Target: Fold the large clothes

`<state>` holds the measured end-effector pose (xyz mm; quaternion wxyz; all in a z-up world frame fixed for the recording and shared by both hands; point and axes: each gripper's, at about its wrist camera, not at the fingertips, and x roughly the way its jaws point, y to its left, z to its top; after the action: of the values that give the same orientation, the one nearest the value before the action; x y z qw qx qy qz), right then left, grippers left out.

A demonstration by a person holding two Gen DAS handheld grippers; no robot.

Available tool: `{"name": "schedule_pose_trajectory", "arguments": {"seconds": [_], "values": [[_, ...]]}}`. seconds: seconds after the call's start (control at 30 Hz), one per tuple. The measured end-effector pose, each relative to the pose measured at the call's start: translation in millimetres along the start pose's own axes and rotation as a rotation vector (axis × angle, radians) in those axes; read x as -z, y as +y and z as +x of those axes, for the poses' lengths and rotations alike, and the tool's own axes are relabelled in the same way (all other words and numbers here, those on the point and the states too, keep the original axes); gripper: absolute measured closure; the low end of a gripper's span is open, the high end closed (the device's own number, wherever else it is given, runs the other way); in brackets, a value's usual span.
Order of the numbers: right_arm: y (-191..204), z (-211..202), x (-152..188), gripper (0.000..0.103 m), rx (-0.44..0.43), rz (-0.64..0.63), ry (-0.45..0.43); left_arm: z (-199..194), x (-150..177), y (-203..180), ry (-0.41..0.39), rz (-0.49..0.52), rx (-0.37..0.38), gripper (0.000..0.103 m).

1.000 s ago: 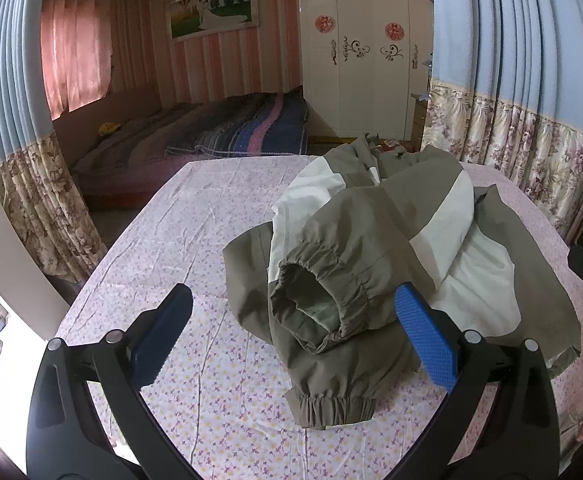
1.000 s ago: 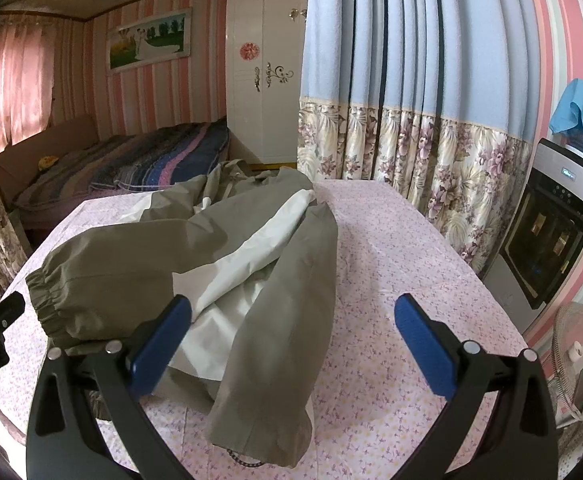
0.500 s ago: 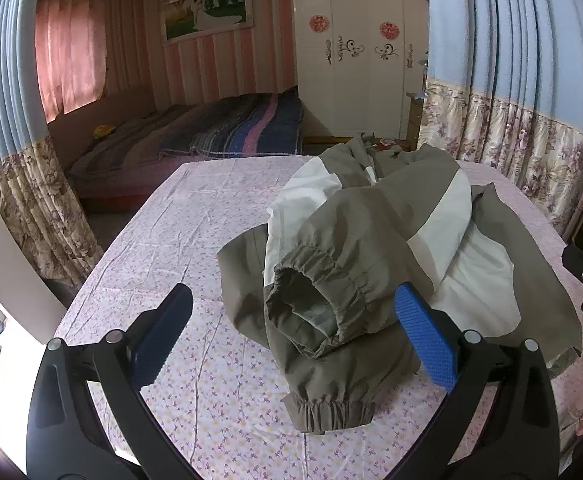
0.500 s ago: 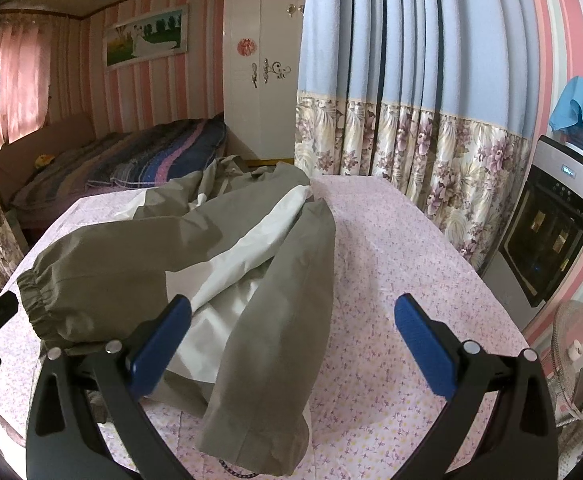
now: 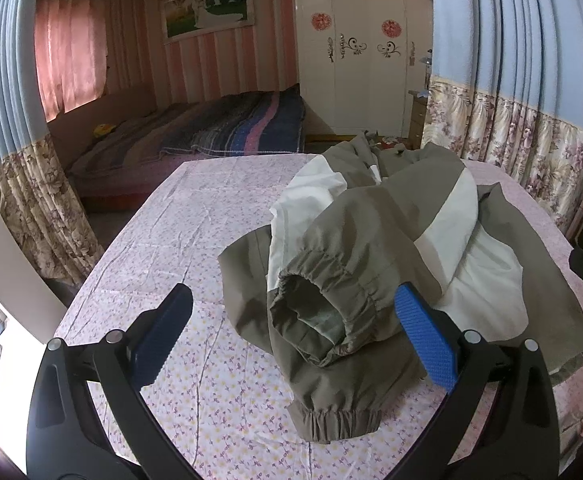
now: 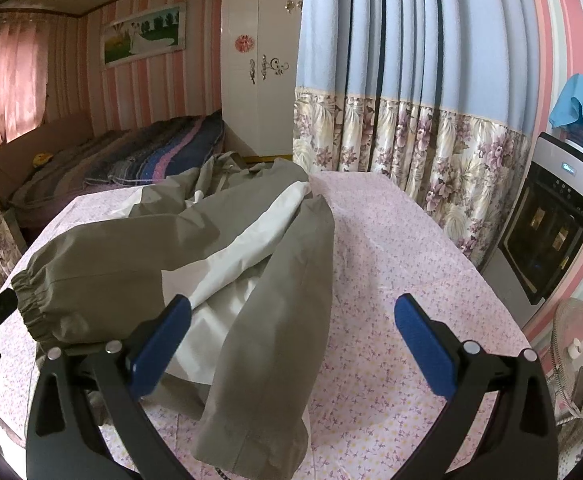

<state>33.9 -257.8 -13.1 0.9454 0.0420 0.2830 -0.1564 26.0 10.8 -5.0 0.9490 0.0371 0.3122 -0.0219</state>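
An olive and white jacket [image 5: 391,248] lies rumpled on the table covered with a pink flowered cloth [image 5: 195,240]. A sleeve with an elastic cuff [image 5: 319,312] is folded across its body and points at my left gripper [image 5: 291,336], which is open and empty just above the table in front of the cuff. In the right wrist view the jacket [image 6: 211,248] lies left of centre, its hem corner [image 6: 259,420] nearest. My right gripper [image 6: 291,340] is open and empty above the hem and the bare cloth [image 6: 411,260].
A bed [image 5: 211,136] and a white wardrobe [image 5: 355,48] stand beyond the table's far edge. Flowered curtains [image 6: 411,144] hang at the right. A black appliance [image 6: 551,220] and a fan [image 6: 579,360] stand to the right of the table.
Both grippers have drifted slightly; the jacket sits a little lower and closer in the views. The jacket itself has not moved and both grippers stay open.
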Motion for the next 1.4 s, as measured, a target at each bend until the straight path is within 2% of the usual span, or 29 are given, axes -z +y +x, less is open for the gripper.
{"name": "schedule_pose_trajectory", "arguments": {"seconds": [0.43, 0.7, 0.97, 1.13, 1.4], "values": [[2, 7, -2, 0.002, -0.008, -0.004, 0.013, 8, -5, 2, 0.013, -0.004, 0.005, 0.003], [12, 7, -2, 0.002, -0.009, -0.099, -0.001, 13, -7, 8, -0.02, 0.018, -0.004, 0.003], [10, -4, -7, 0.002, -0.118, -0.066, -0.033, 19, -1, 31, -0.046, -0.042, -0.011, 0.003], [28, -10, -8, 0.002, -0.147, -0.097, -0.075, 29, 2, 38, 0.032, -0.001, -0.006, 0.003], [63, -6, -14, 0.002, -0.224, -0.139, -0.059, 23, -3, 50, 0.0, 0.022, -0.04, 0.003]]}}
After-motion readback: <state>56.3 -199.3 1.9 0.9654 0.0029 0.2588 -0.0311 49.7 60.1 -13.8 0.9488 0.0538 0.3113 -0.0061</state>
